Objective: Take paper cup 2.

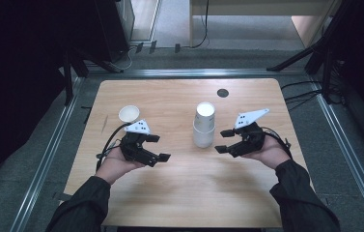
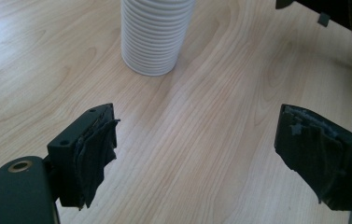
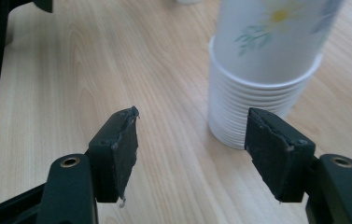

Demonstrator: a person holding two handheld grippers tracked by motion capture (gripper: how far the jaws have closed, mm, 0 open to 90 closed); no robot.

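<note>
A stack of white paper cups [image 1: 204, 124] stands upright near the middle of the wooden table [image 1: 184, 183]; its top cup bears a flower print [image 3: 276, 32]. A single white cup [image 1: 129, 114] stands apart at the left. My left gripper [image 1: 157, 147] hovers left of the stack, jaws open and empty, with the stack's ribbed base [image 2: 154, 35] ahead of it. My right gripper [image 1: 223, 141] sits just right of the stack [image 3: 257, 93], jaws open, nothing between them.
A small dark round disc [image 1: 223, 93] lies on the table's far side. Metal rails [image 1: 54, 145] frame the table. Black stands and cables [image 1: 310, 96] crowd the floor at the right and back.
</note>
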